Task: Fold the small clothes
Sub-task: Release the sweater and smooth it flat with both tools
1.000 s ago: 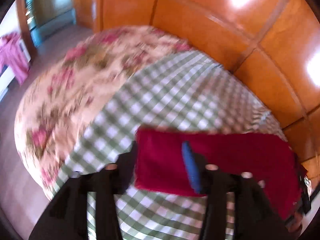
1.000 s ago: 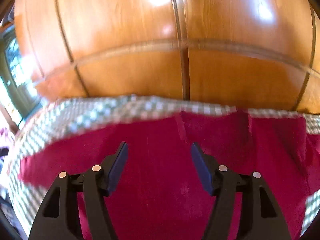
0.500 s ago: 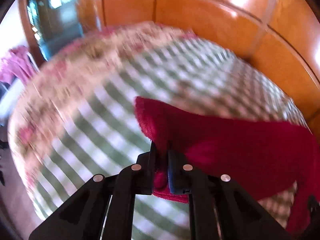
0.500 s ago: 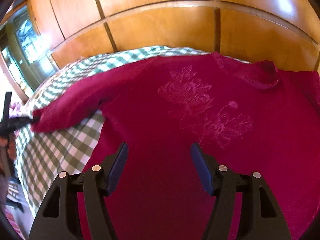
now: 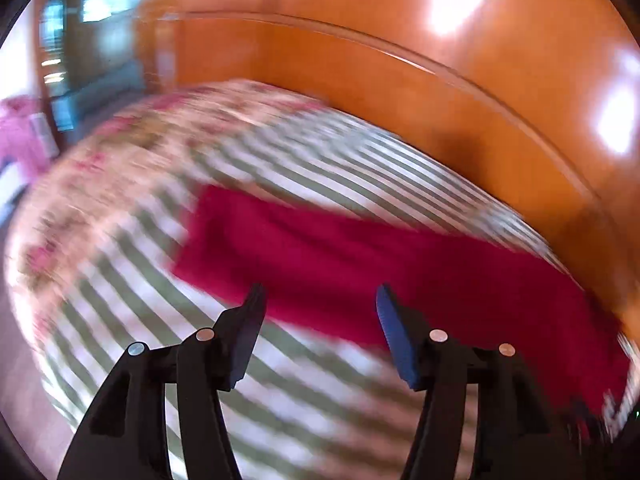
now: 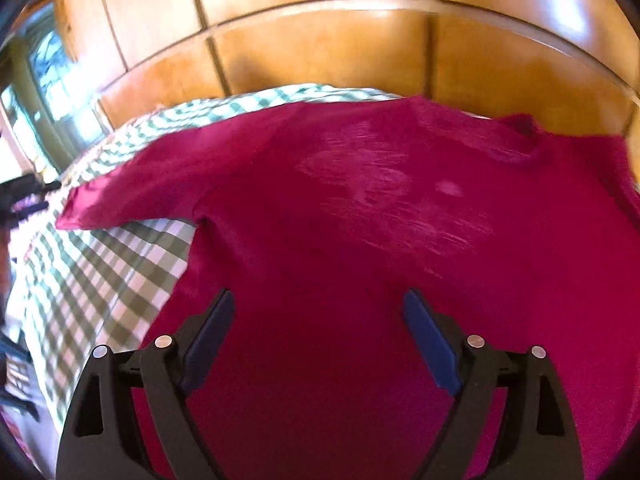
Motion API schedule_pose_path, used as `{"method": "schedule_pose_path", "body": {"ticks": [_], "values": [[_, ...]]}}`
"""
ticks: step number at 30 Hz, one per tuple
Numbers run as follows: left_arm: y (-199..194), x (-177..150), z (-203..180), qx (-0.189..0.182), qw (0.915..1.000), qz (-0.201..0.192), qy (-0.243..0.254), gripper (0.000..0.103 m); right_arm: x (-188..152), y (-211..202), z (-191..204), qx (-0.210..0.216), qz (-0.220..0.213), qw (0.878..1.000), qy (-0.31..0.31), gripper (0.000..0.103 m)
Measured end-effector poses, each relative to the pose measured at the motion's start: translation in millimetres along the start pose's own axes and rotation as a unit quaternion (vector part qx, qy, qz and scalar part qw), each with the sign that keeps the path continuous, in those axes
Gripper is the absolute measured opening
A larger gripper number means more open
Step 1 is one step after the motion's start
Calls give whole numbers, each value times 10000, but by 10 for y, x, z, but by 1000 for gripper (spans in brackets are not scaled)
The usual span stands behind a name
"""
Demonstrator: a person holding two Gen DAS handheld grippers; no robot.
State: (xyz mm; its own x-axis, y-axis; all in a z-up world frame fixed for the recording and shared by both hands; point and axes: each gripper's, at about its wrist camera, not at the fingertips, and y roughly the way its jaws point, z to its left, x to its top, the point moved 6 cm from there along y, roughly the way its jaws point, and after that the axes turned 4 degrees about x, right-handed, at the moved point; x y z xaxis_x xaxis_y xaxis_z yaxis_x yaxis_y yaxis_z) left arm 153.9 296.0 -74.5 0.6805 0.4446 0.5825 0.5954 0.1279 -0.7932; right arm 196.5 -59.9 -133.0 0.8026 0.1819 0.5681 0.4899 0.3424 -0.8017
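Left wrist view: set behind the left gripper (image 5: 318, 300), angled steeply down past two black fingers at the frame's bottom edge, over the sleeve end of the red top (image 5: 360, 264). Close above the checked cloth (image 5: 132, 312), heavily blurred, with the wood wall (image 5: 460, 112) across the upper frame.

Right wrist view: set behind the right gripper (image 6: 318, 304), likewise tilted down, directly over the body of the red top (image 6: 360, 240), nearer to it, facing the wood wall (image 6: 320, 48).

Shared by both: red top's sleeve, checked cloth (image 6: 100, 268) beside it, wood wall behind. Left gripper itself dimly visible beyond the sleeve end at the right view's left edge.
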Motion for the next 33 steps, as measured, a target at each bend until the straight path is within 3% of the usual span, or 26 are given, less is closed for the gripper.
{"method": "schedule_pose_path", "body": {"ticks": [3,5,9,12,15,19,20,25,30,32,33], "values": [[-239,-491,-521,-893,9936,175,670,57,-169,-393,-401,-418,-175,9987,230,85],[-397,-835,-808,-1244,9859,234,1097,57,-374,-722,-815,-852,-246,9946,543,85],[-562,-1422,-1220,-1522,9701,408,1846,57,-963,-1279,-1639,-1596,-57,9775,1381,85],[-622,-1645,-1354,-1717,9644,556,1931,57,-1426,-1596,-1942,-1761,125,9685,1754,85],[-655,-1824,-1486,-1608,9609,564,2181,57,-1829,-1839,-1951,-1440,190,9689,2006,62],[-727,-1958,-1629,-1489,9526,479,2611,57,-2078,-1970,-1674,-1086,247,9769,1826,12],[-696,-1990,-1653,-1274,9504,467,2799,57,-2109,-1995,-1602,-1028,278,9786,1762,10],[-620,-2075,-1530,-621,9469,555,3105,57,-2167,-2168,-1381,-658,403,9856,1505,8],[-728,-2006,-1545,-767,9562,497,2781,57,-2258,-2318,-1318,-505,572,9887,1291,10],[-778,-1942,-1725,-961,9538,371,2824,59,-2149,-2395,-1522,-526,336,9851,1603,24],[-800,-1931,-1802,-1002,9527,302,2852,61,-2065,-2450,-1656,-753,148,9827,1686,44]]}}
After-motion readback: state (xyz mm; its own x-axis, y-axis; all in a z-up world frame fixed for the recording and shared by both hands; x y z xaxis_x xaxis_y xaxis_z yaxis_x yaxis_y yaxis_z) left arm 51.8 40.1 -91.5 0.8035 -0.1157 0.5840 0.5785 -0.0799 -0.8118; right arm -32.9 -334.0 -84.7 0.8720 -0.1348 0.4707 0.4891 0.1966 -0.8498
